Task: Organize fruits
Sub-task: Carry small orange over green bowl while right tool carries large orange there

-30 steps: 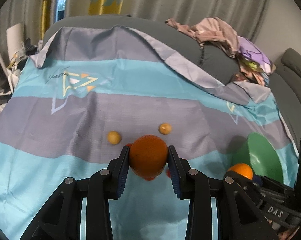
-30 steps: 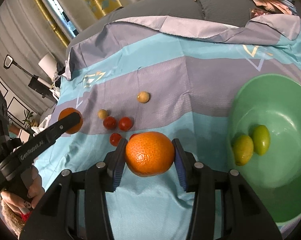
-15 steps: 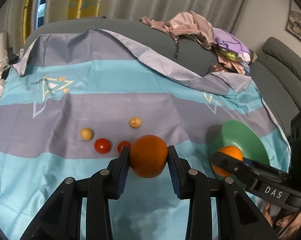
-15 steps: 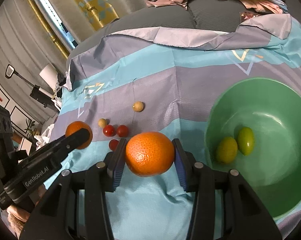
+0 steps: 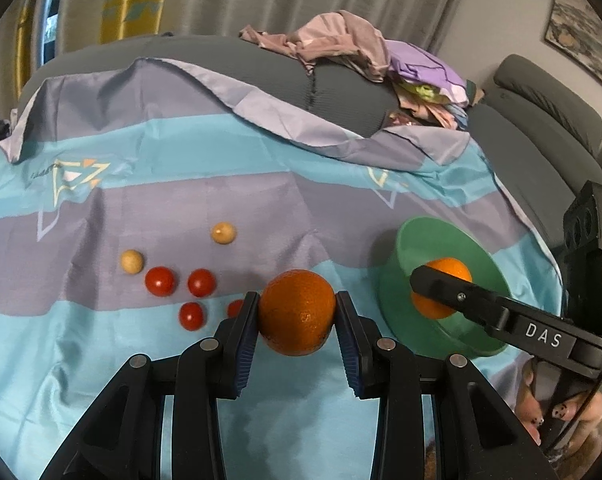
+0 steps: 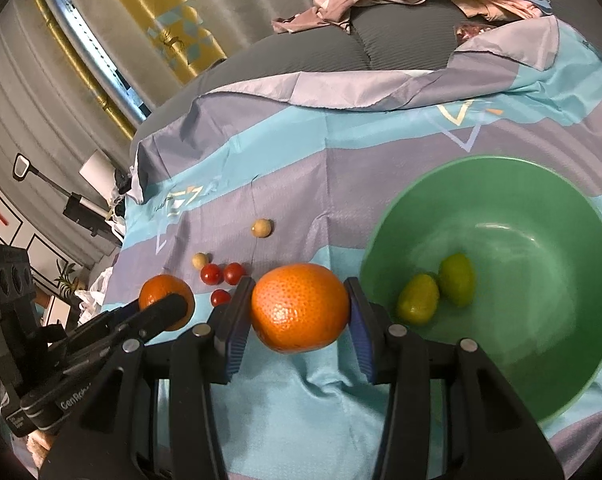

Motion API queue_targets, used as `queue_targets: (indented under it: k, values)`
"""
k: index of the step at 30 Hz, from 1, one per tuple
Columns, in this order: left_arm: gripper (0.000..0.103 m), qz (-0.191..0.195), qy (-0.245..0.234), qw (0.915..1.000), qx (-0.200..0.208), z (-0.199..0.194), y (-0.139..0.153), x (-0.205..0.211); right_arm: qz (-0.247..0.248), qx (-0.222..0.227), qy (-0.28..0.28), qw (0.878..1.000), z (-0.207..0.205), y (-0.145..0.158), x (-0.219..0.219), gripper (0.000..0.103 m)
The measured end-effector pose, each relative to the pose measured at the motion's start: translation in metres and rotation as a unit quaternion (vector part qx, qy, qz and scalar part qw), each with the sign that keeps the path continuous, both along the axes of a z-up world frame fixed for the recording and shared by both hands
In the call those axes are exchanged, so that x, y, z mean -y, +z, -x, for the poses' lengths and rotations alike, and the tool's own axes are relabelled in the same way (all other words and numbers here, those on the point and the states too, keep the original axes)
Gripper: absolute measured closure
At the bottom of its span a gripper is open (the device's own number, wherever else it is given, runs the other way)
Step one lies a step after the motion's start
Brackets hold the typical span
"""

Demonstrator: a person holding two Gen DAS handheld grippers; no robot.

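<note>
Tomatoes, small, red and round (image 5: 160, 281), slide into my left view on the striped blue cloth (image 5: 101, 360); my left gripper (image 5: 297, 322) stays clamped on its orange (image 5: 297, 312), and my right gripper (image 6: 299, 312), gripping the brighter orange (image 6: 301, 306), nears the green plastic bowl (image 6: 581, 360), so drop-off looks close.

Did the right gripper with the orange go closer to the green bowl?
Yes. The right gripper, holding its orange, has shifted toward the green bowl, which now looks larger and nearer beside it.
</note>
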State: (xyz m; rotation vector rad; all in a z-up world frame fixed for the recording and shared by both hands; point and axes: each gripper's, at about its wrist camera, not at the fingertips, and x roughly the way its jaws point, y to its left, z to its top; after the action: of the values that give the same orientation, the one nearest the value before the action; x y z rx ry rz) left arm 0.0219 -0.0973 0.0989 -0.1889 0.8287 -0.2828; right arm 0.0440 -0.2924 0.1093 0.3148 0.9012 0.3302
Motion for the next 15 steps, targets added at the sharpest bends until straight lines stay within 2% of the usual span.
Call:
queue_targets:
  k: [8, 15]
  values:
    - [0.066, 0.001, -0.017, 0.9998, 0.01, -0.002, 0.007, 0.029, -0.001, 0.005, -0.04, 0.999, -0.004, 0.002, 0.028, 0.057]
    - [0.066, 0.023, -0.036, 0.9991, 0.002, -0.007, 0.005, 0.056, -0.006, 0.024, -0.072, 0.997, 0.002, 0.012, 0.056, 0.057]
